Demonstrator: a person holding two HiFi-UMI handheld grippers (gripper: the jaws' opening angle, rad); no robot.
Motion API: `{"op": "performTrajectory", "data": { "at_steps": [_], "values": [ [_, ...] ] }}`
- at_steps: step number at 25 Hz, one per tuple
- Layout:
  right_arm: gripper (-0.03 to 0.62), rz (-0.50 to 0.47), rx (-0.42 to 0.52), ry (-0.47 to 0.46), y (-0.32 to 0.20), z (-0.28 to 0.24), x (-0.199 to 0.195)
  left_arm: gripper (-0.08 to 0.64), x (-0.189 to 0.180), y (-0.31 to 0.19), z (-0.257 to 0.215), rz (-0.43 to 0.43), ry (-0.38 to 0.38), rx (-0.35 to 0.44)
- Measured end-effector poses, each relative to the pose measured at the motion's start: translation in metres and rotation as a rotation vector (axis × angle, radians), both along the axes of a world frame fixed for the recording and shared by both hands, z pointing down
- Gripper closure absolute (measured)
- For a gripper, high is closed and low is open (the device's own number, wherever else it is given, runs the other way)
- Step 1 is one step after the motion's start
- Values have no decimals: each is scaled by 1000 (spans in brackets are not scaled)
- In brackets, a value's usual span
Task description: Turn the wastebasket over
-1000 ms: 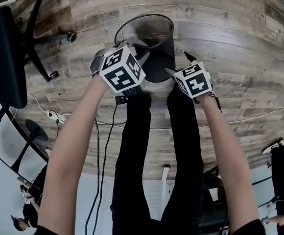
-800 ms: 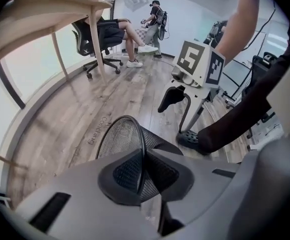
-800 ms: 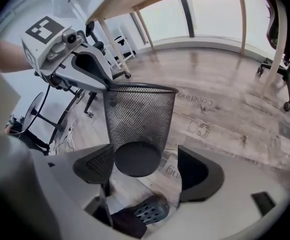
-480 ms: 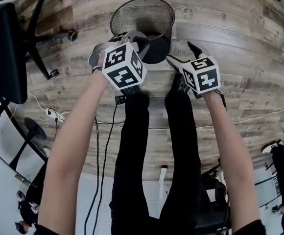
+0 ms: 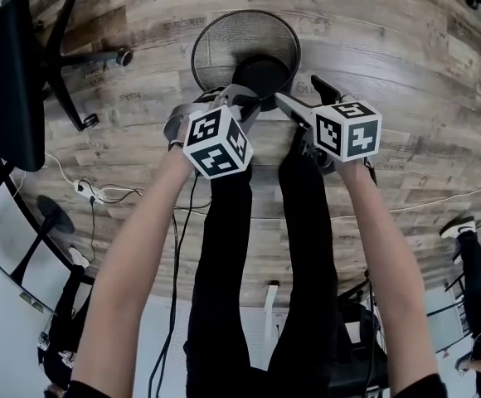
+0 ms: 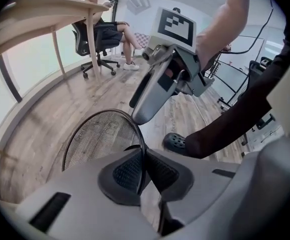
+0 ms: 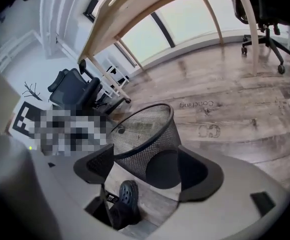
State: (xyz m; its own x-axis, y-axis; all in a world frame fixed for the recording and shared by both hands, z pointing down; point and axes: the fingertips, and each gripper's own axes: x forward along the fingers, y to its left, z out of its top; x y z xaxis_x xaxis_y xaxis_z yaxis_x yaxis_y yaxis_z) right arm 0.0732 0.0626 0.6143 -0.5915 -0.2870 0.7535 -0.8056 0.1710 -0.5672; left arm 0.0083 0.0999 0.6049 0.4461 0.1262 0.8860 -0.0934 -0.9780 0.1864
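Wood-plank floor (image 5: pixel 406 73), office setting; an office chair (image 5: pixel 66 56) stands at far left and a pale desk (image 7: pixel 150 9) shows in the right gripper view.

Item: wastebasket (image 5: pixel 240 44), black wire mesh, round. It sits on the far side of the person's legs, its mouth facing up toward the head camera, its dark solid base visible through the opening. It is not yet inverted.

Left gripper (image 5: pixel 239 99): jaws drawn together on the near rim wire, mesh (image 6: pixel 97 139) spreading away to the left of the pads (a thin-edge pinch, nothing more).

Right gripper (image 5: pixel 300 94): jaws wide apart, straddling the lower wall and base of the basket (image 7: pixel 145 139). Whether a pad actually touches the mesh cannot be made out. A shoe (image 7: pixel 127 194) shows just below.

Handling note: the rim pinch serves as the pivot. The turn probably goes best if the right gripper first closes or braces on the base, then sweeps it up and over while the left wrist rolls with the rim. Light mesh may slip or swing, so lower the mouth flat onto the floor.
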Motion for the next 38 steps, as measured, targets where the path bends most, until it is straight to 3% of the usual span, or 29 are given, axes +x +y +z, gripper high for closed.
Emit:
{"op": "performTrajectory", "data": {
  "at_steps": [12, 13, 14, 15, 20, 27, 34, 38],
  "values": [
    [194, -33, -69, 77, 24, 20, -10, 515, 9, 61, 15, 35, -8, -84],
    [242, -25, -74, 108, 26, 22, -5, 515, 8, 65, 17, 33, -10, -92],
    [373, -12, -82, 138, 28, 26, 2, 515, 7, 68, 18, 34, -11, -99],
    [438, -1, -92, 153, 29, 28, 7, 515, 6, 71, 19, 37, -12, -101],
    [448, -5, -110, 133, 36, 30, 9, 515, 4, 78, 22, 54, -16, -102],
    [456, -7, -75, 186, 36, 34, 15, 514, 13, 84, 26, 64, -7, -107],
    [454, -8, -111, 230, 44, 56, 18, 514, 5, 77, 54, 127, -119, -17],
    [451, -22, -129, 229, 47, 60, 9, 514, -4, 78, 59, 118, -123, -45]
  ]
}}
